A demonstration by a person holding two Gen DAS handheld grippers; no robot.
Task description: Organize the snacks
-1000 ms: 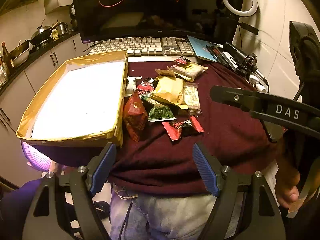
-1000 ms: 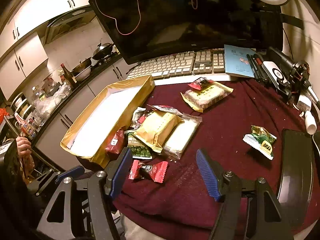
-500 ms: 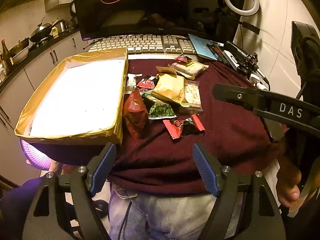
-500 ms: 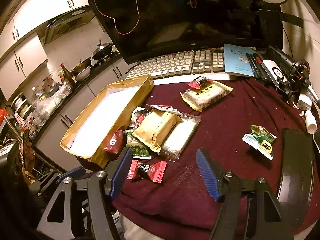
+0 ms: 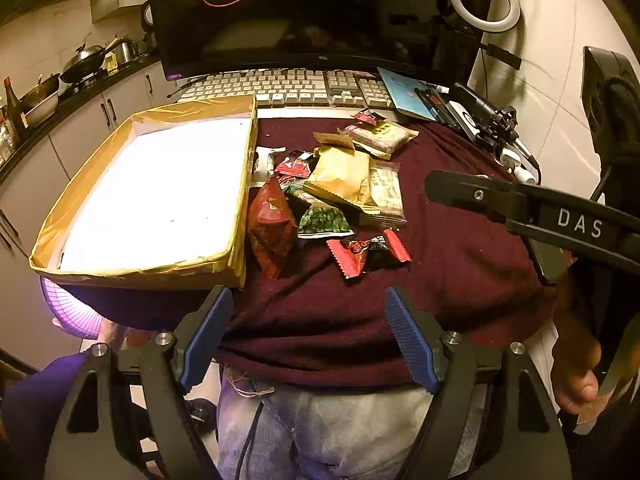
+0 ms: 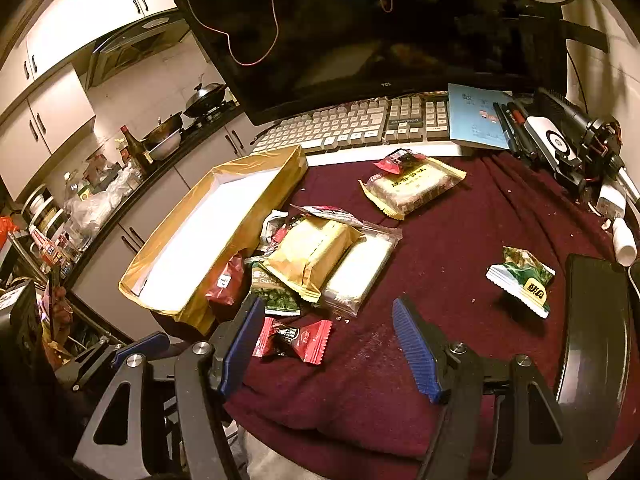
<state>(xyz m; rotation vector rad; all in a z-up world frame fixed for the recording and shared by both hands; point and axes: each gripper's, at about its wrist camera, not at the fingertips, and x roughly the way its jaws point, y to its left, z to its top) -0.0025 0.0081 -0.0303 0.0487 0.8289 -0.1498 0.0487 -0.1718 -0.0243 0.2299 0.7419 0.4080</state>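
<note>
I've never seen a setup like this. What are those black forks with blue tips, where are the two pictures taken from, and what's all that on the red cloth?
There is no robot here: a person holds a two-finger claw in each hand, each with a wide-angle camera looking along its fingers. One picture looks out from the left claw, the other from the right claw. Both are open and hold nothing. On the dark red cloth lies a pile of snack packets: a gold packet, a red candy, and a green packet apart to the right. Beside the pile sits an empty cardboard box. Behind are a keyboard and a monitor.
</note>
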